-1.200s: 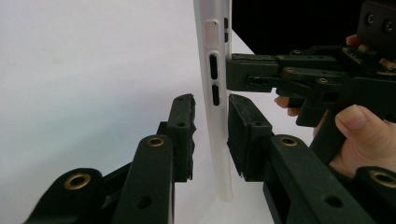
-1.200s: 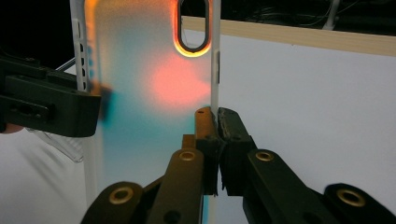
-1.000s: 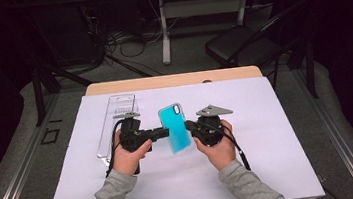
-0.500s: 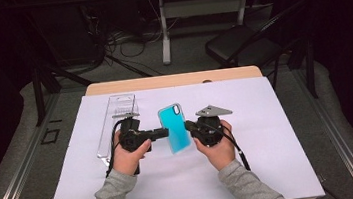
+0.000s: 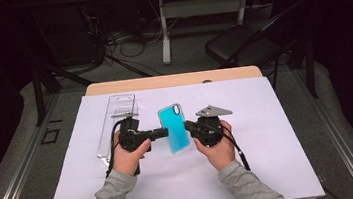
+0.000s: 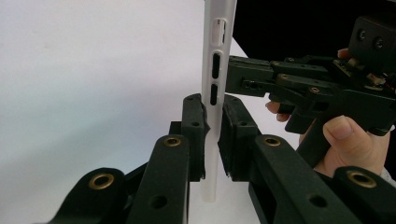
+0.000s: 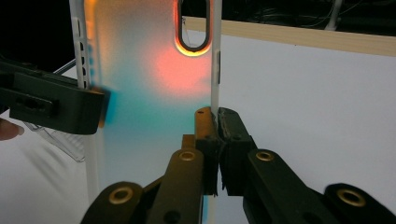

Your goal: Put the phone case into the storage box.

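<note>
A teal phone case (image 5: 174,127) with a white rim is held upright above the white sheet, between both grippers. My left gripper (image 5: 164,131) is shut on its left edge; in the left gripper view the pads pinch the white rim (image 6: 215,70) near the button cut-outs, at the left gripper (image 6: 212,121). My right gripper (image 5: 187,125) is shut on the opposite long edge. In the right gripper view the case (image 7: 149,84) glows teal and orange, its camera cut-out at the top, with the right gripper (image 7: 215,116) clamped on the rim and the left gripper (image 7: 100,109) across from it.
A clear plastic package (image 5: 116,121) lies on the white sheet (image 5: 269,134) to the left of my left hand. The wooden table edge (image 5: 172,80) runs along the back. A dark chair (image 5: 239,47) and cables stand beyond the table.
</note>
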The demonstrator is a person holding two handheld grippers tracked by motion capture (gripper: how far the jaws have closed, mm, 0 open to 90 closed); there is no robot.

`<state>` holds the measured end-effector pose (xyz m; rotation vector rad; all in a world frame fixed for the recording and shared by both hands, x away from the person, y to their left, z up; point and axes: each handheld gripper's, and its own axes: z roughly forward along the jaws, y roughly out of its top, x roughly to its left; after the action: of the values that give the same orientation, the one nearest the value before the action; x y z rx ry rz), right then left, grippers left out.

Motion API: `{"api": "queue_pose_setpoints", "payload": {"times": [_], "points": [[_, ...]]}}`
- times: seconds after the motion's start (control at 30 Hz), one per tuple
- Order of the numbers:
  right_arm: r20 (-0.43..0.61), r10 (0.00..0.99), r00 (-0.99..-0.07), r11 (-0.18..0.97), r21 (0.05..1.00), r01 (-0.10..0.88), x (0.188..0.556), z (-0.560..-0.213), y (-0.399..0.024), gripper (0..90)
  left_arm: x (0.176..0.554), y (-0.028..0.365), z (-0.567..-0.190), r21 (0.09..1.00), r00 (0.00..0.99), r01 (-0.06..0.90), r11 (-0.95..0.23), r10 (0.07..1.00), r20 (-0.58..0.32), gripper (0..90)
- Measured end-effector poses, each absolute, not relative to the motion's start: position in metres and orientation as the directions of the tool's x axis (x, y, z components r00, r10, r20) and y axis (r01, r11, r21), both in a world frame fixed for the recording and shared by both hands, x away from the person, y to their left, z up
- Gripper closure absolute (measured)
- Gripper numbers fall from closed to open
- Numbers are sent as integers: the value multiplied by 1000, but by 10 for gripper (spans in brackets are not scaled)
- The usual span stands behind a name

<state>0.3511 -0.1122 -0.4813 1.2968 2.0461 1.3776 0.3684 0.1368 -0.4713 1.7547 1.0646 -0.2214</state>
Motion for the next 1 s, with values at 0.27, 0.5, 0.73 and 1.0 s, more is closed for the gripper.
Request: {"api": "queue_pose_setpoints", "payload": {"times": [0.27, 0.5, 0.73, 1.0], "points": [[187, 832, -522, 106, 870, 481, 351, -482, -112, 874, 368, 137, -471, 662, 585, 745, -77, 551, -595, 815], [189, 831, -523, 107, 869, 483, 351, -482, -112, 874, 368, 138, -471, 663, 587, 745, -79, 550, -594, 816], [190, 830, -524, 104, 871, 481, 350, -482, -112, 874, 368, 138, -471, 665, 588, 743, -76, 547, -595, 816], [191, 829, -525, 105, 869, 483, 350, -482, -112, 872, 368, 139, -471, 664, 588, 744, -77, 547, -596, 817]]}}
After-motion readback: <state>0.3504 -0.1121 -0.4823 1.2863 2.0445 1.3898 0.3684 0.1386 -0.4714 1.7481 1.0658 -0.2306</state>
